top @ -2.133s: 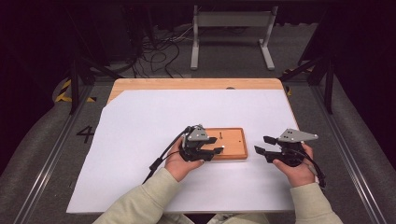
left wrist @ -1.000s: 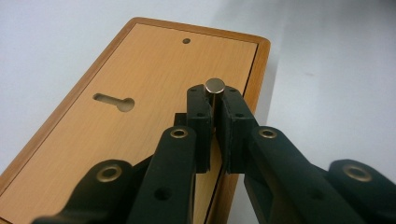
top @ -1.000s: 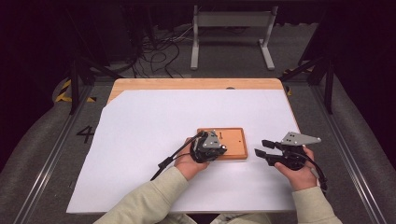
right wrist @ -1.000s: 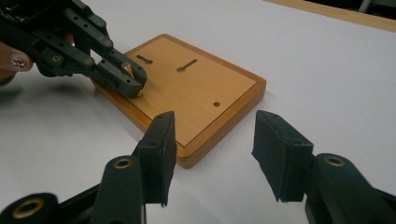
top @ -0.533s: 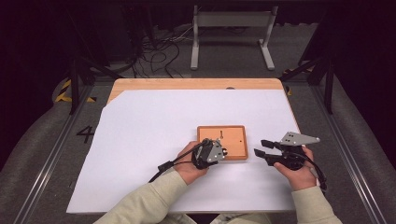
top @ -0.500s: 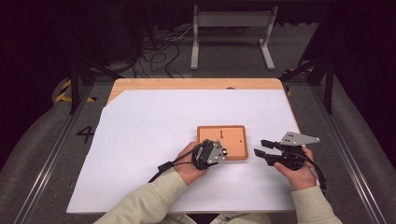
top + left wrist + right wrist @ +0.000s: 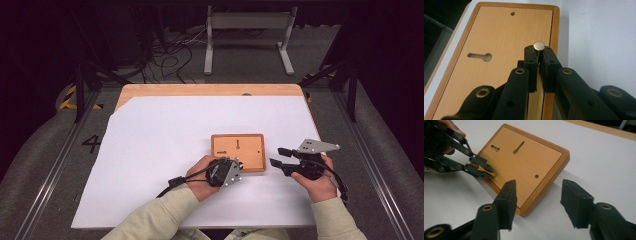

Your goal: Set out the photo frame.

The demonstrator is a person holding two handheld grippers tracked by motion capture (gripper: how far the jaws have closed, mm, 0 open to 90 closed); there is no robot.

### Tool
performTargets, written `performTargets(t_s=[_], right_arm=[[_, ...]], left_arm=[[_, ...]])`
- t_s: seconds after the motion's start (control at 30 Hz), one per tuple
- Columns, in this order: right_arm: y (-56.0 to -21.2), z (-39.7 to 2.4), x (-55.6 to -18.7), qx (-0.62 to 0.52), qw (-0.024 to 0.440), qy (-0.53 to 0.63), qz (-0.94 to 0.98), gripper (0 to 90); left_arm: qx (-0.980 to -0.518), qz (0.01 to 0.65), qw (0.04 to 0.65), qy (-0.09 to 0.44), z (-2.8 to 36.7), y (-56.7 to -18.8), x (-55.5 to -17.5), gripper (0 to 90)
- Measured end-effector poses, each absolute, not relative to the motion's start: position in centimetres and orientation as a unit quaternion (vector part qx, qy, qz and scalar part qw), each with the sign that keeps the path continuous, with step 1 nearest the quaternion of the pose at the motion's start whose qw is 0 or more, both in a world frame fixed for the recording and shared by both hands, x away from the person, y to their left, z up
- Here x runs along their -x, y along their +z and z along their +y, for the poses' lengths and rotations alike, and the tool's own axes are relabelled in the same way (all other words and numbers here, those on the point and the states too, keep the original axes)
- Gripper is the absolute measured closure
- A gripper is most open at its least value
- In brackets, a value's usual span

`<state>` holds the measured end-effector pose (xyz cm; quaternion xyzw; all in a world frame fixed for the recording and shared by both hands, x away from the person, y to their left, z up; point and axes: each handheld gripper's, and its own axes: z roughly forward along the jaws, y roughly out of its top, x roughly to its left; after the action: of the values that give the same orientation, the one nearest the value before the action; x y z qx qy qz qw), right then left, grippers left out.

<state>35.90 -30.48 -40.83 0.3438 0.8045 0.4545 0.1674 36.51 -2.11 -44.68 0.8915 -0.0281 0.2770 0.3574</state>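
Note:
A small wooden board (image 7: 238, 151) with two keyhole slots and a small round hole lies on the white sheet, right of the middle. My left gripper (image 7: 239, 166) is at the board's near left corner, shut on a thin pin with a round metal end (image 7: 539, 45). The pin (image 7: 491, 173) points low across the board (image 7: 529, 165) from the left gripper (image 7: 489, 171). One slot (image 7: 480, 56) lies left of the left gripper (image 7: 538, 56). My right gripper (image 7: 276, 156) hovers just right of the board. Its jaws have just been opening and hold nothing; the right gripper (image 7: 537, 202) faces the board's near corner.
The white sheet (image 7: 165, 135) covers most of the wooden table (image 7: 200, 90). Metal rails run along both sides of the table. A grey metal stand (image 7: 247, 22) and loose cables (image 7: 165, 55) are on the floor beyond the far edge.
My left gripper drew back from over the board to its near left corner, with the pin still in it. The right hand stayed put.

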Motion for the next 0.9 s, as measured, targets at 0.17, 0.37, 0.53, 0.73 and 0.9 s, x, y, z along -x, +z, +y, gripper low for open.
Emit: performTargets(t_s=[0.17,0.37,0.53,0.73,0.9], right_arm=[[-40.5,-29.8,-37.0,-0.360,0.138,0.450,0.805,34.9],[-40.3,-29.0,-39.0,-0.374,0.103,0.439,0.810,26.0],[-40.5,-28.1,-41.1,-0.384,0.078,0.408,0.824,23.5],[-40.8,-27.5,-42.5,-0.389,0.069,0.402,0.826,23.1],[-40.9,-27.0,-43.3,-0.388,0.060,0.401,0.828,21.8]], left_arm=[[-0.891,-0.025,0.358,0.279,-2.1,-44.8,-36.4,84.4],[-0.890,-0.022,0.359,0.281,-2.1,-44.9,-36.3,84.4],[-0.889,-0.018,0.363,0.278,-2.0,-44.9,-36.3,84.4],[-0.887,-0.013,0.369,0.277,-2.0,-45.0,-36.2,84.4],[-0.887,-0.011,0.369,0.276,-2.0,-45.1,-36.1,84.4]])
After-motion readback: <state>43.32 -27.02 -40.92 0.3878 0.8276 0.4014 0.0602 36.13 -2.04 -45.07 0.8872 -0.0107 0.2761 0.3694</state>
